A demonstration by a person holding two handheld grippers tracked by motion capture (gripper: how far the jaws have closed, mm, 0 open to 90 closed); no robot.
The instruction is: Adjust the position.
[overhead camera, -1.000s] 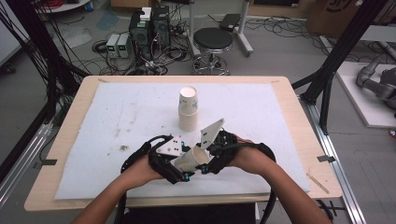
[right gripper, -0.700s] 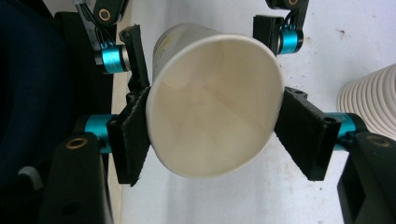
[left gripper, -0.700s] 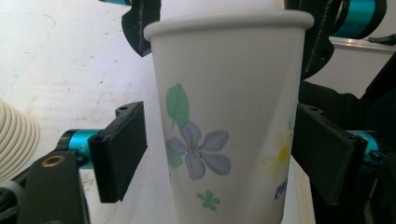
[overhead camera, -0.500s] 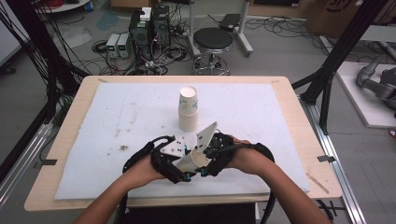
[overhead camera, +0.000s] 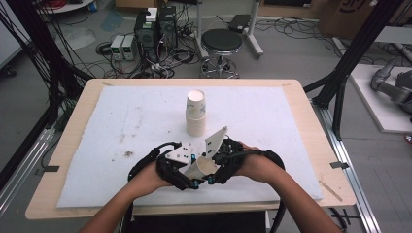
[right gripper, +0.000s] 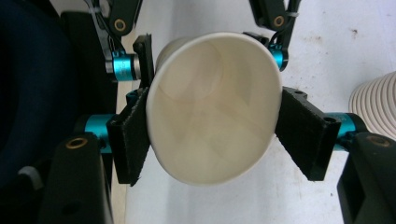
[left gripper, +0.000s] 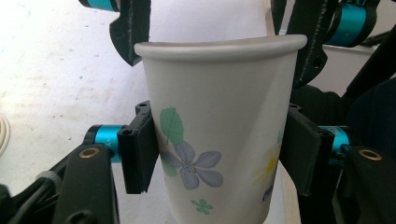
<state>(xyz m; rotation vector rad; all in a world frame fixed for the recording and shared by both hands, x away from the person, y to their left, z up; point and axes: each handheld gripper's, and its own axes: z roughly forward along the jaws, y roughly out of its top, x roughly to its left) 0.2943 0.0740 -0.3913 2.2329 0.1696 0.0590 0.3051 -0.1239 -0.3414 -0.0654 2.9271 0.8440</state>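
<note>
left gripper [left gripper: 219, 154] just clamped onto cup [left gripper: 219, 126] | right gripper [right gripper: 210, 135] easing off, pads barely touching rim | cup low centre of high view | looks like a handover, stack [overhead camera: 196, 112] next

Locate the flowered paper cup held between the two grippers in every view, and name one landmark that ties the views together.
High view: the paper cup lies low at centre, between both hands.
Left gripper view: the cup stands at centre, its flowered side between the jaws.
Right gripper view: the cup is at centre, its open mouth facing the camera.
Shared landmark: the stack of cups.
</note>
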